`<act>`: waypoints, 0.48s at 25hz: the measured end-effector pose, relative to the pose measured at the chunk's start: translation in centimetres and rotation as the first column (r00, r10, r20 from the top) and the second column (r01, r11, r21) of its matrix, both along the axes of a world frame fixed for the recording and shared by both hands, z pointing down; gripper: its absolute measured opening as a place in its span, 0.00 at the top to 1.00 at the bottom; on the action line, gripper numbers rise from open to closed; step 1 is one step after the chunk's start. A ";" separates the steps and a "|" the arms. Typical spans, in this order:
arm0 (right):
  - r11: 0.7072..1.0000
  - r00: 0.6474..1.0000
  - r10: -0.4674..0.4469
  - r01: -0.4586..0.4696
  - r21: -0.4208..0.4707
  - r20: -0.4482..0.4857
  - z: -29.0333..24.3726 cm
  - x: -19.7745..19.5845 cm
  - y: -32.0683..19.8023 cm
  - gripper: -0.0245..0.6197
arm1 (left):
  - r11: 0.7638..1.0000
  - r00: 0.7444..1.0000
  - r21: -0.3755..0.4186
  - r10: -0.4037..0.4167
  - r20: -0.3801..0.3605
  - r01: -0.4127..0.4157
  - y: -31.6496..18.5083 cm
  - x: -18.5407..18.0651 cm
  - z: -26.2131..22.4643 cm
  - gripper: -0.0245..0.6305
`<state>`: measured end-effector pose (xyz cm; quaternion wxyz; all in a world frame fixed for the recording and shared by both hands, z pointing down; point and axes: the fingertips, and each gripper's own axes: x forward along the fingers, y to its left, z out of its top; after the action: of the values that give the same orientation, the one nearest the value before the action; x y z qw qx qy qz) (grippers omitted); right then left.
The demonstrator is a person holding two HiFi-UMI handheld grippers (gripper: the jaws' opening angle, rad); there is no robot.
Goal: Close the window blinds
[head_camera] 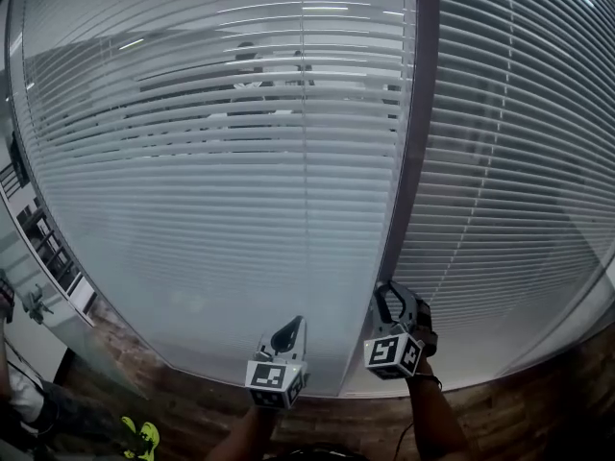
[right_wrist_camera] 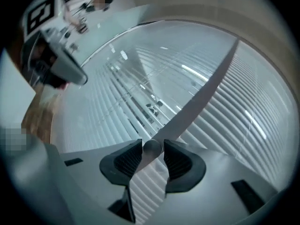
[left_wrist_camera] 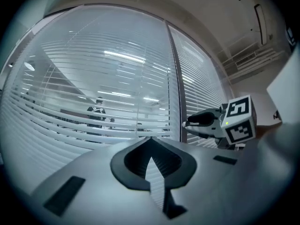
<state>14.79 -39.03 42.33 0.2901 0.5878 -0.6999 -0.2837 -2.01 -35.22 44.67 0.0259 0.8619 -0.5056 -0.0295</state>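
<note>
The left panel of the white slatted blinds (head_camera: 211,209) fills the head view, and its upper slats stand open enough to show a room behind. The right panel (head_camera: 509,181) hangs past a dark upright frame (head_camera: 415,152). My right gripper (head_camera: 385,294) is raised at the foot of that frame. In the right gripper view its jaws (right_wrist_camera: 152,149) are closed on the round grey blind wand (right_wrist_camera: 152,147), with a pad touching each side. My left gripper (head_camera: 291,332) is lower and to the left, in front of the left panel, its jaws (left_wrist_camera: 151,139) shut and empty.
People (head_camera: 252,75) stand behind the glass beyond the open slats. A wood-toned floor (head_camera: 173,392) runs below the blinds. A yellow-green object (head_camera: 142,437) lies at the bottom left, near shelving (head_camera: 48,248) at the left edge.
</note>
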 end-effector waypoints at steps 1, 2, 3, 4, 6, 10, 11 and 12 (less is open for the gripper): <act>1.000 0.994 -0.012 0.013 -0.007 0.112 -0.2 0.0 0.2 0.76 | 1.000 1.000 -0.006 0.004 0.000 -0.004 0.2 0.0 0.1 0.96; 1.000 0.977 -0.021 0.023 -0.009 0.213 -0.3 0.1 0.3 0.76 | 1.000 1.000 -0.008 0.010 -0.003 -0.010 0.3 0.1 0.2 0.96; 1.000 0.953 -0.029 0.030 0.000 0.300 -0.4 0.2 0.3 0.76 | 1.000 1.000 -0.006 0.015 -0.007 -0.015 0.5 0.1 0.2 0.96; 0.999 0.925 -0.038 0.032 0.022 0.377 -0.6 0.4 0.2 0.75 | 1.000 1.000 -0.005 0.014 -0.007 -0.014 0.5 0.0 0.2 0.96; 0.999 0.869 -0.029 0.010 0.042 0.493 -1.0 1.0 -0.1 0.75 | 1.000 1.000 -0.010 -0.002 -0.004 0.002 0.7 -0.3 -0.2 0.96; 1.000 0.789 0.026 -0.020 -0.017 0.614 -1.0 1.6 0.3 0.75 | 1.000 1.000 -0.019 -0.012 -0.004 0.012 0.9 -0.5 -0.2 0.96; 1.000 0.783 0.025 -0.015 -0.021 0.621 -0.9 1.5 0.2 0.75 | 1.000 1.000 -0.019 -0.013 -0.004 0.013 0.9 -0.5 -0.1 0.96; 0.999 0.779 0.030 -0.012 -0.032 0.627 -0.6 1.5 0.2 0.75 | 1.000 1.000 -0.019 -0.015 -0.004 0.015 0.9 -0.6 -0.2 0.96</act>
<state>16.27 -38.86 41.68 0.0517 0.6525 -0.7537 -0.0596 -2.61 -34.36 44.52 0.0351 0.8578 -0.5120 -0.0268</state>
